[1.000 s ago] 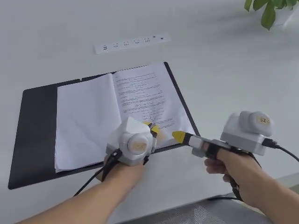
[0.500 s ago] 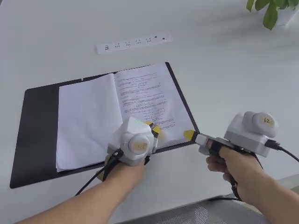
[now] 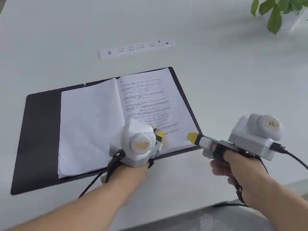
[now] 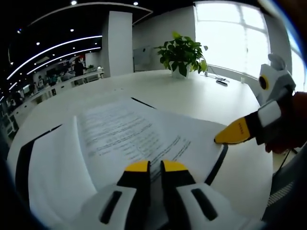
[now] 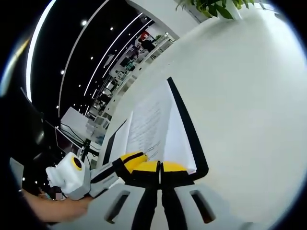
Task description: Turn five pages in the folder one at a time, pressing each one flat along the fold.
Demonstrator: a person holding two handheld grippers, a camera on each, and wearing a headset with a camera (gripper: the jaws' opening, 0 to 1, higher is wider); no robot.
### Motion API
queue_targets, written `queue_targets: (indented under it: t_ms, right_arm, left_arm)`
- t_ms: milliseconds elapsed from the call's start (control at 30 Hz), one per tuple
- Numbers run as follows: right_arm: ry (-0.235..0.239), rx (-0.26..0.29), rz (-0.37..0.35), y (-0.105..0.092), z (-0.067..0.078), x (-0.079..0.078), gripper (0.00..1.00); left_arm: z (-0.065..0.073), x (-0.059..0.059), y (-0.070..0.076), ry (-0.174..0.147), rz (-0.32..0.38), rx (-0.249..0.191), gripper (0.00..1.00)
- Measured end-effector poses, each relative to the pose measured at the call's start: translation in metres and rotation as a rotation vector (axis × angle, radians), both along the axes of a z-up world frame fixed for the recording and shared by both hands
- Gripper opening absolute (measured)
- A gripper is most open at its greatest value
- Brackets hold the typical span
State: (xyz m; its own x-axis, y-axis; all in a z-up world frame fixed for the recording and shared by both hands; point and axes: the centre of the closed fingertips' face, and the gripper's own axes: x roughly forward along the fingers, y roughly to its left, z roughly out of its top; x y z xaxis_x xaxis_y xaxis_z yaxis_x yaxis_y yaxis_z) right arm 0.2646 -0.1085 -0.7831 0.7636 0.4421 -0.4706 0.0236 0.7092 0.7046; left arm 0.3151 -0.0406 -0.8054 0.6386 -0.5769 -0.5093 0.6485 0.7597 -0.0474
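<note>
**Head view.**
- Open black folder [image 3: 41, 139], flat on the white desk [image 3: 226, 72]. Its long side runs left to right, and its fold [image 3: 117, 103] runs near to far.
- Plain white blank page [image 3: 89, 125], left of the fold.
- White printed page [image 3: 147, 103], right of the fold, with its long axis near to far.
- Left gripper [image 3: 157, 134], white body with yellow-tipped jaws. It sits over the near edge of the printed page, just right of the fold.
- Right gripper [image 3: 193, 138], same make. It reaches in from the right, with its tip at the near right corner of the printed page.
- White power strip [image 3: 137, 47], far of the folder.
- Green leafy plant [image 3: 269, 12], at the far right.

**Left gripper view.**
- Left gripper [image 4: 154, 166]: the jaws are drawn together with a thin slit between the tips, and nothing is seen in it. The printed page [image 4: 129, 129] spreads just beyond and beneath them.
- Right gripper [image 4: 232, 134]: its yellow tip is at the page's near right corner, beside the folder's black edge. Whether it touches the paper cannot be told.

**Right gripper view.**
- Right gripper [image 5: 160, 167]: the jaws are clenched with the tips meeting, and they are empty. The folder's near right corner lies just beyond them.
- Left gripper [image 5: 132, 158]: to the left, over the page.

**Assessment.** The page's free edge lies on the right, and the right gripper is nearer to it. A turn would likely carry the page leftward over the fold. The left gripper looks better placed to press along the fold.
</note>
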Motion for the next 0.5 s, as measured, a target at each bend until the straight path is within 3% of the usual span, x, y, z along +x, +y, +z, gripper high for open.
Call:
queue_targets:
  t_ms: [167,500]
  right_arm:
    - [-0.051,0.016,0.010,0.011,0.020,0.001,0.00]
    - [-0.185,0.034,0.074,0.043,0.068,0.005,0.00]
  left_arm:
    - [0.003,-0.004,0.020,0.046,0.022,0.015,0.14]
    - [0.036,-0.015,0.068,-0.005,0.047,0.000,0.17]
